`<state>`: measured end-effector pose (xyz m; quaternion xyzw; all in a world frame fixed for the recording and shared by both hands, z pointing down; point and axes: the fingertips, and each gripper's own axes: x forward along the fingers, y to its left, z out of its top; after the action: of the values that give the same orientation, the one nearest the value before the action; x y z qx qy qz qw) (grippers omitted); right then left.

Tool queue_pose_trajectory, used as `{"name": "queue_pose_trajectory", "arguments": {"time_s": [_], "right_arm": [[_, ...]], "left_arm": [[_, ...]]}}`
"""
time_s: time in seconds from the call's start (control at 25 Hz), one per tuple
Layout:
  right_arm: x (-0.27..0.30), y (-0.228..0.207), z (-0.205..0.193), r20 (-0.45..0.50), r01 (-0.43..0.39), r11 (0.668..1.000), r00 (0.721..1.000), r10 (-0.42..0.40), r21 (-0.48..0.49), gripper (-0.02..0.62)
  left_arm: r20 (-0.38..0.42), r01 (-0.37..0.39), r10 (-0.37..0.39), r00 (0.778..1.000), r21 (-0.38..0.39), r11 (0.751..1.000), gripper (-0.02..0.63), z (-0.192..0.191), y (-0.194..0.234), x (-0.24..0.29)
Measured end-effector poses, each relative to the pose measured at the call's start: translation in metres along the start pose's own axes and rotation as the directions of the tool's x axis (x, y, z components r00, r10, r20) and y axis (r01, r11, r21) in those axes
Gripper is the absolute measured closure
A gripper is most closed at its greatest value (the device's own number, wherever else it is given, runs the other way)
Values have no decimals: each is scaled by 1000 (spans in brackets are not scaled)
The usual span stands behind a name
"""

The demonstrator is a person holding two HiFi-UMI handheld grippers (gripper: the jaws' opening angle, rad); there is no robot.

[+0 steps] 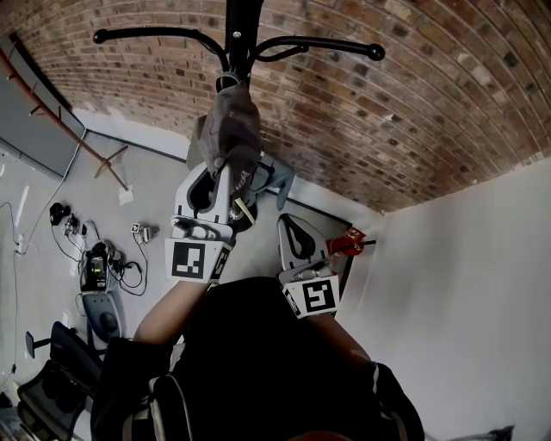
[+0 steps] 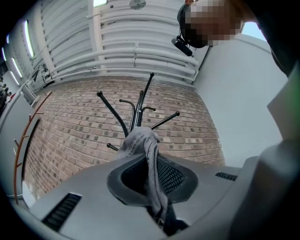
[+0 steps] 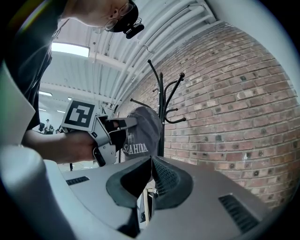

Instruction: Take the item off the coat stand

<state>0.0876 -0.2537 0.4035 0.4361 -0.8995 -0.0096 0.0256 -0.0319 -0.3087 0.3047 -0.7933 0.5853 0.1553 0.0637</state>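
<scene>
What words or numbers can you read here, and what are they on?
"SAHINA", roughly, in white on the grey cap; the left claw may hide its start.
Marker cubes: black-and-white squares only, no words.
Print on the cap in the head view: too small to read.

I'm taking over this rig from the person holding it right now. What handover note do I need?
Left tongs: shut on the grey cap, pinching its fabric.
Right tongs: shut, empty, held apart from the cap.
Cap: hangs on the coat stand, close against the pole.
Done: cap grasped.
Left: lift it off the stand and bring it clear.
</scene>
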Motion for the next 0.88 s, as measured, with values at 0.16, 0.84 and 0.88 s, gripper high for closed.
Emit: {"name": "queue_pose_trajectory", "arguments": {"time_s": [0.16, 0.84, 0.88], "right_arm": [[0, 3, -3, 3, -1, 1000, 1000, 1, 9, 577], [-6, 13, 4, 40, 56, 998, 998, -58, 38, 577], [-6, 15, 5, 45, 54, 998, 997, -56, 41, 577]], "left_arm": [[14, 14, -14, 1000, 4, 1000, 555, 7, -2, -1], [49, 84, -85, 995, 10, 996, 558, 38, -10, -18], [52, 90, -90, 995, 12, 996, 558, 40, -10, -19]]}}
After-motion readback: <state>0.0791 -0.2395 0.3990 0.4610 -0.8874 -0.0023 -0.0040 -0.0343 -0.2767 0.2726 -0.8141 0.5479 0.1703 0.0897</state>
